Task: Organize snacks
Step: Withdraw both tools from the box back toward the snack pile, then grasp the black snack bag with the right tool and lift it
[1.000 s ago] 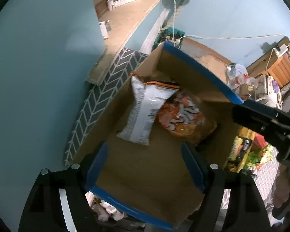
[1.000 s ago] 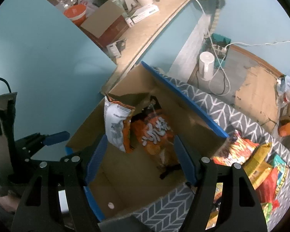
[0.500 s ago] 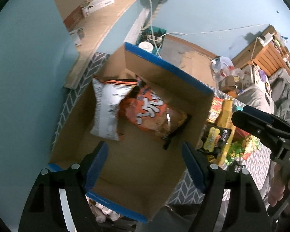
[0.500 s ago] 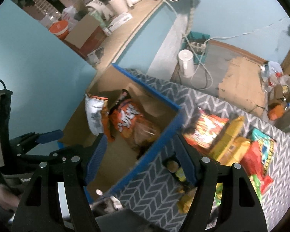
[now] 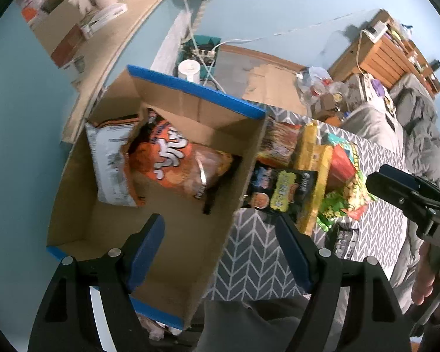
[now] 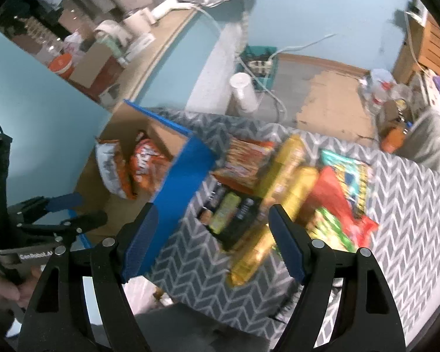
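Both cameras have swung right since a second ago, off the cardboard box (image 5: 149, 252) toward the loose snack pile (image 6: 281, 193). Left gripper (image 5: 220, 243) hangs wide open, empty, over the box, which holds two chip bags (image 5: 173, 158). Right gripper (image 6: 212, 234), likewise spread and empty, hovers above the pile on the chevron cloth (image 6: 396, 223).
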### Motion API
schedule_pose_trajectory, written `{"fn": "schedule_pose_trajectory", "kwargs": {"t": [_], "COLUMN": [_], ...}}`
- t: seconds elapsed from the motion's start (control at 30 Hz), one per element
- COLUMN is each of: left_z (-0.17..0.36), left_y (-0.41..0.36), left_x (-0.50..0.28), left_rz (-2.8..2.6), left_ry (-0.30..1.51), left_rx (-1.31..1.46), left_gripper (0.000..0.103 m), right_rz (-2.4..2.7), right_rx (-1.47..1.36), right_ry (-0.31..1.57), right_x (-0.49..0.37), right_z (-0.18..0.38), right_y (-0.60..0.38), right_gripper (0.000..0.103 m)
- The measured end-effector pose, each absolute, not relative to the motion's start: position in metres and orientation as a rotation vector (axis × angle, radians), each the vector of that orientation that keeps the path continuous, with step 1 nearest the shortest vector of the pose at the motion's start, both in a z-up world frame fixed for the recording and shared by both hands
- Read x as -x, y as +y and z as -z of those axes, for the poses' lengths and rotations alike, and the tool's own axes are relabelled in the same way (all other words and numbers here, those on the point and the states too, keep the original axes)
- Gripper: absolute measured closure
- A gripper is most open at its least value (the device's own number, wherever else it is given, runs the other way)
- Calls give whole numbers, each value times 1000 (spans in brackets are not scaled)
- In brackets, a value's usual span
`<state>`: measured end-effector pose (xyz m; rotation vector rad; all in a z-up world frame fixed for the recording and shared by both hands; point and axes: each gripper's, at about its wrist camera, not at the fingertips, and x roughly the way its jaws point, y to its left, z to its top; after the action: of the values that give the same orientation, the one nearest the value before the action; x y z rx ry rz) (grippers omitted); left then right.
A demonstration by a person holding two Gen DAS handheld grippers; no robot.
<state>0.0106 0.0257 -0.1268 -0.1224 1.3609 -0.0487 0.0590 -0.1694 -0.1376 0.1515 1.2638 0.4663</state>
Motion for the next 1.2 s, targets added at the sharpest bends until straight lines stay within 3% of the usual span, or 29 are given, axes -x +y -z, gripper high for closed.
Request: {"fn": "schedule_pose_trajectory", "kwargs": {"t": [0.63,1.2], "left_z": [156,210], "left_y": [-67,-114], "left_x": [1,19], "left_rz": [234,294], "left_ry": [1419,1418], "left_rx": [-39,-235], "left_gripper": [23,23], "right_rz": [-190,-13], "right_rx": [-255,-330], "right_ry": [1371,1510], "right_x": [-4,32], "right_z": [183,261], "right_y": [-283,-300], "right_gripper": [21,21]}}
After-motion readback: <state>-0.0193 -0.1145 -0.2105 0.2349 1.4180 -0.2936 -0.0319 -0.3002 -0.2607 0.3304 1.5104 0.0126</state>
